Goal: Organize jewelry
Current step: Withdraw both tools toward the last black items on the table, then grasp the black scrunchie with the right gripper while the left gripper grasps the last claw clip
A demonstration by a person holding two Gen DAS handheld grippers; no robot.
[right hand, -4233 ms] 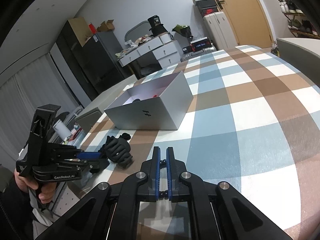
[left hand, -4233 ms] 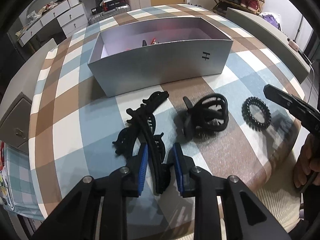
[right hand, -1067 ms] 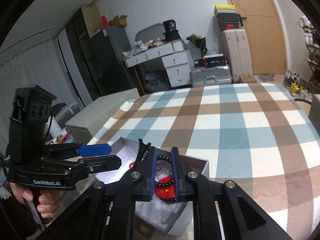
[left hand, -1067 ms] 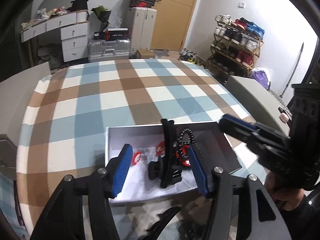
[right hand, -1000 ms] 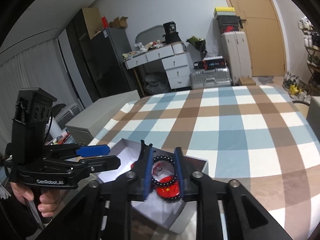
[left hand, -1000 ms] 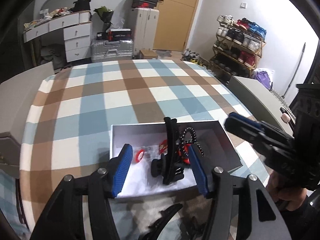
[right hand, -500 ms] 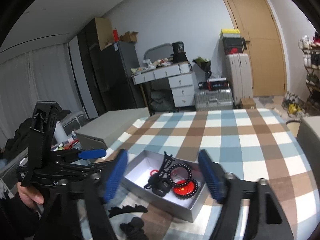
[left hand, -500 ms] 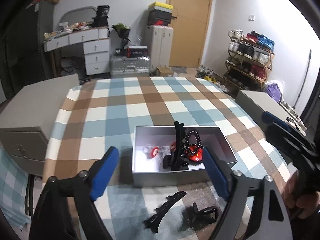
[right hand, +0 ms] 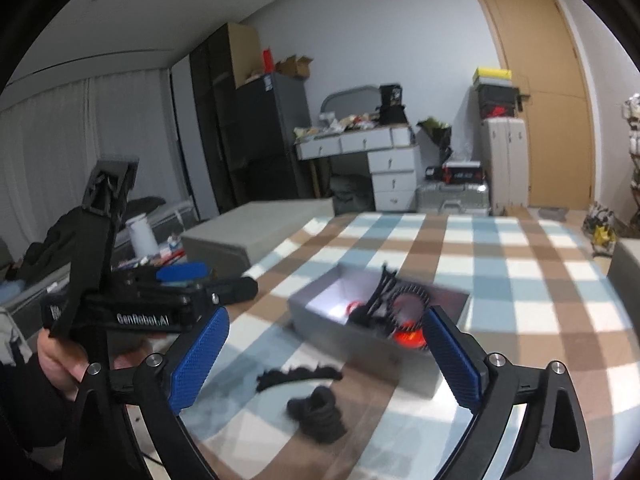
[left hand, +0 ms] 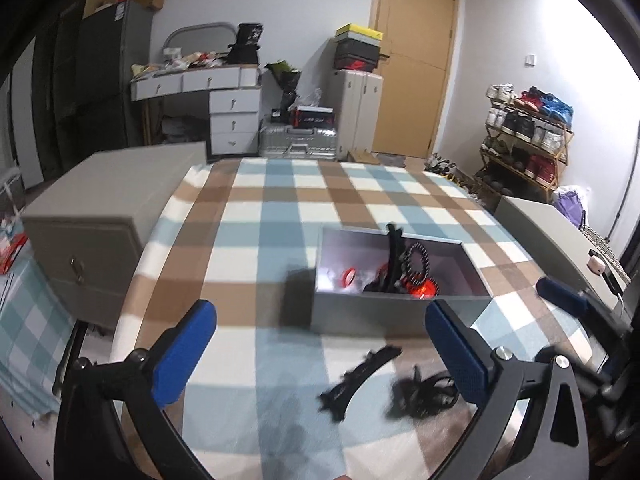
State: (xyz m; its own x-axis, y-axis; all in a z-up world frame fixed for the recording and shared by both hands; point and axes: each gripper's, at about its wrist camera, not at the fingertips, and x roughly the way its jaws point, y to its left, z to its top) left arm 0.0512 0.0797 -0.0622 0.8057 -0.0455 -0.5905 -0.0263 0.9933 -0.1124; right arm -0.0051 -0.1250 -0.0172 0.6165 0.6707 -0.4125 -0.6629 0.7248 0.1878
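A grey open box (left hand: 400, 314) (right hand: 360, 344) stands on the checked tablecloth. In it a long black hair clip (left hand: 394, 252) leans upright beside a black beaded bracelet (left hand: 416, 258) (right hand: 408, 300) and red pieces (left hand: 425, 290). In front of the box lie a black toothed clip (left hand: 360, 374) (right hand: 300, 374) and a black claw clip (left hand: 424, 394) (right hand: 320, 410). My left gripper (left hand: 320, 354) and right gripper (right hand: 326, 362) hover on the near side of the box. Both jaws are opening wide with nothing between them. The left gripper (right hand: 160, 308) also shows in the right wrist view, held by a hand (right hand: 56, 360).
A grey cabinet (left hand: 104, 216) stands against the table's left side and another (left hand: 560, 236) at its right. Beyond the table are a white desk with drawers (left hand: 232, 108), a silver suitcase (left hand: 300, 142), a shoe rack (left hand: 524, 140) and a wooden door (left hand: 416, 60).
Both grippers have drawn back from above the box and opened wide. The long hair clip and the beaded bracelet were let go and now rest in the box.
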